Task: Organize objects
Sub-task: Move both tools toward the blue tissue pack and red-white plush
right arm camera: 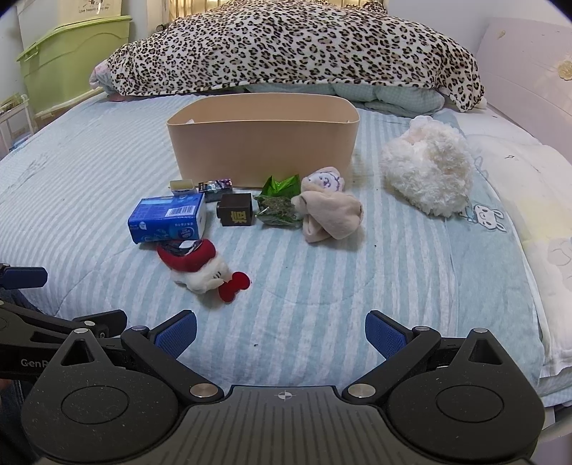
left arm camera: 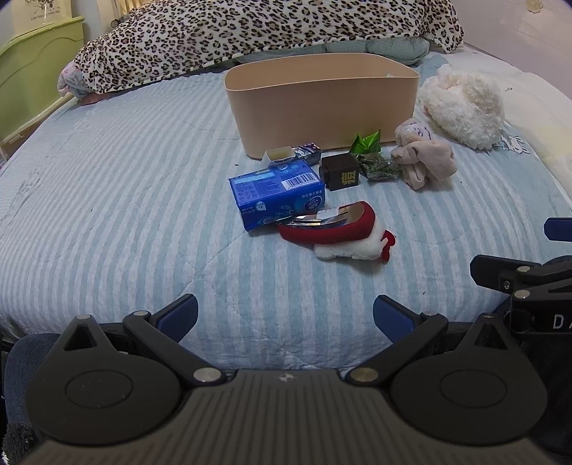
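Note:
A beige bin (left arm camera: 321, 103) (right arm camera: 262, 146) stands on the striped bed. In front of it lie a blue box (left arm camera: 277, 193) (right arm camera: 168, 220), a red and white plush clip (left arm camera: 336, 232) (right arm camera: 200, 266), a dark cube (left arm camera: 339, 171) (right arm camera: 236, 214), a green tea packet (left arm camera: 375, 157) (right arm camera: 280, 204), a pink cloth (left arm camera: 423, 153) (right arm camera: 329, 207), a small tray (left arm camera: 280, 154) (right arm camera: 182, 186) and a small dark pack (left arm camera: 307, 150) (right arm camera: 215, 186). My left gripper (left arm camera: 286, 318) and right gripper (right arm camera: 280, 334) are both open and empty, near the bed's front edge.
A fluffy white item (left arm camera: 464, 103) (right arm camera: 427, 168) lies right of the bin. A leopard-print blanket (left arm camera: 257, 32) (right arm camera: 293, 50) is heaped behind it. A green storage box (right arm camera: 71, 60) stands at the left. The bed is covered in a blue striped quilt (left arm camera: 125, 196).

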`<state>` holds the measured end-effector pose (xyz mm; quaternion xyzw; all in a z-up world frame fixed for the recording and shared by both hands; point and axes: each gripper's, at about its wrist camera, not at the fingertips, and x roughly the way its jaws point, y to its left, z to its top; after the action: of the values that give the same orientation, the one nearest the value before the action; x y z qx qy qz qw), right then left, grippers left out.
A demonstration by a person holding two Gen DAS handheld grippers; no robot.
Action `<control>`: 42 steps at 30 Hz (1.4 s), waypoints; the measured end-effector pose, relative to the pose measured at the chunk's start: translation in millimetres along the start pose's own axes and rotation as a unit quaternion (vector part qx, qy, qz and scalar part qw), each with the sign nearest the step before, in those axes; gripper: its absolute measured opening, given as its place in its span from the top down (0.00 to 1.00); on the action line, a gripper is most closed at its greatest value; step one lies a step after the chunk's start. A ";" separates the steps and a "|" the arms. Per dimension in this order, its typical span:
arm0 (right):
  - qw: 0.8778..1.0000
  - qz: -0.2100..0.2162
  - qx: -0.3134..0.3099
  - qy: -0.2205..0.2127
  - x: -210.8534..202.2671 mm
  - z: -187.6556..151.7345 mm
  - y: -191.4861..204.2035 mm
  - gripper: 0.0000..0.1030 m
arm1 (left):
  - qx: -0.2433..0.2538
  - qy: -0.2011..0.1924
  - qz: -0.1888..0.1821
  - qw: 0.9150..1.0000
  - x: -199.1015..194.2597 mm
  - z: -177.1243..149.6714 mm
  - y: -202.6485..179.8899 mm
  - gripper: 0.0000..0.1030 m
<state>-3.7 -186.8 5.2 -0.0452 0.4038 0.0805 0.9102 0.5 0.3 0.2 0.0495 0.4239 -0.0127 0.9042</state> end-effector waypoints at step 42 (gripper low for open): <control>0.993 0.095 -0.062 0.030 107.5 40.7 39.2 0.03 | 0.034 0.004 0.008 0.999 75.6 46.0 60.3 0.00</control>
<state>89.8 -130.5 -48.0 -0.0658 0.4277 0.1898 0.8813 88.0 57.1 -23.9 0.0835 0.4268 -0.0192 0.9003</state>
